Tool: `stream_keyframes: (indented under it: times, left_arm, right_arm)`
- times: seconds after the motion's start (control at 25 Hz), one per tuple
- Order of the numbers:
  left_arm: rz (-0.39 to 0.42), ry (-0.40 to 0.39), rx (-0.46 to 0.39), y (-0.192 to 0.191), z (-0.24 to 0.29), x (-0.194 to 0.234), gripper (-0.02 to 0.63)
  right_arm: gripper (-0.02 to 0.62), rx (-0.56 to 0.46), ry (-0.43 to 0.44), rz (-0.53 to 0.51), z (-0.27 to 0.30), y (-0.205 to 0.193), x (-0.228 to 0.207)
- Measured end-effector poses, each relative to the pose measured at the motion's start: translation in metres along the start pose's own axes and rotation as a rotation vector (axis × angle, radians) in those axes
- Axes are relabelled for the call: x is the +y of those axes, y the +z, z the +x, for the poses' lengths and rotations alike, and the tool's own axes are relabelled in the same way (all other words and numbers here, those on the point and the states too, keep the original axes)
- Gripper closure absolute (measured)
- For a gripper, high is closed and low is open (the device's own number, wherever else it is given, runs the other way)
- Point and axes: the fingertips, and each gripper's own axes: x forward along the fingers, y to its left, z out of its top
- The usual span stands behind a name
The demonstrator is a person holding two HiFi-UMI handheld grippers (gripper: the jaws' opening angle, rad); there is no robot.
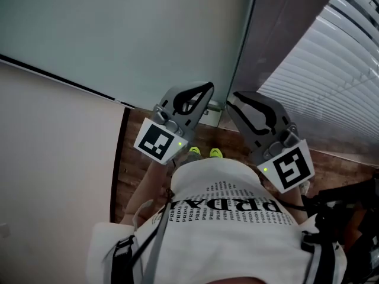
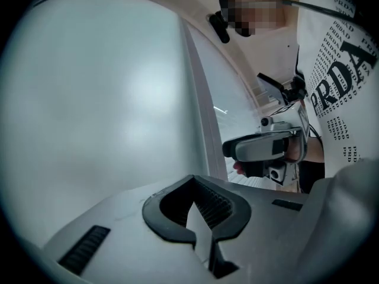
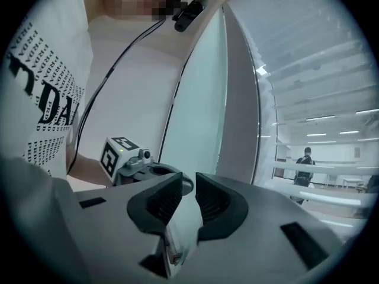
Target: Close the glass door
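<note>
While both grippers hang low before the frosted glass door (image 1: 154, 34), near its edge, the left gripper (image 1: 208, 86) has its fingers clenched on nothing; the right gripper (image 1: 232, 96) has its fingers slightly apart, empty.

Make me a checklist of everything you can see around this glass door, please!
Surface: wooden floor underfoot.
Job's things: frosted glass door, held by neither gripper.
Clutter: nothing seen.
Grippers: left gripper shut, empty; right gripper slightly open, empty.
Cables: one black cable, hanging loose.
Surroundings: white wall to the left, slatted blinds to the right.
</note>
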Motion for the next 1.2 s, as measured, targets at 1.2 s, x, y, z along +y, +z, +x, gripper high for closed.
stream_keyframes:
  times: [1.2]
  left_arm:
    - [0.021,0.021,-0.027,-0.001,0.019,0.012,0.606]
  right_arm:
    - [0.597,0.086,0.037,-0.118,0.019,-0.018,0.016]
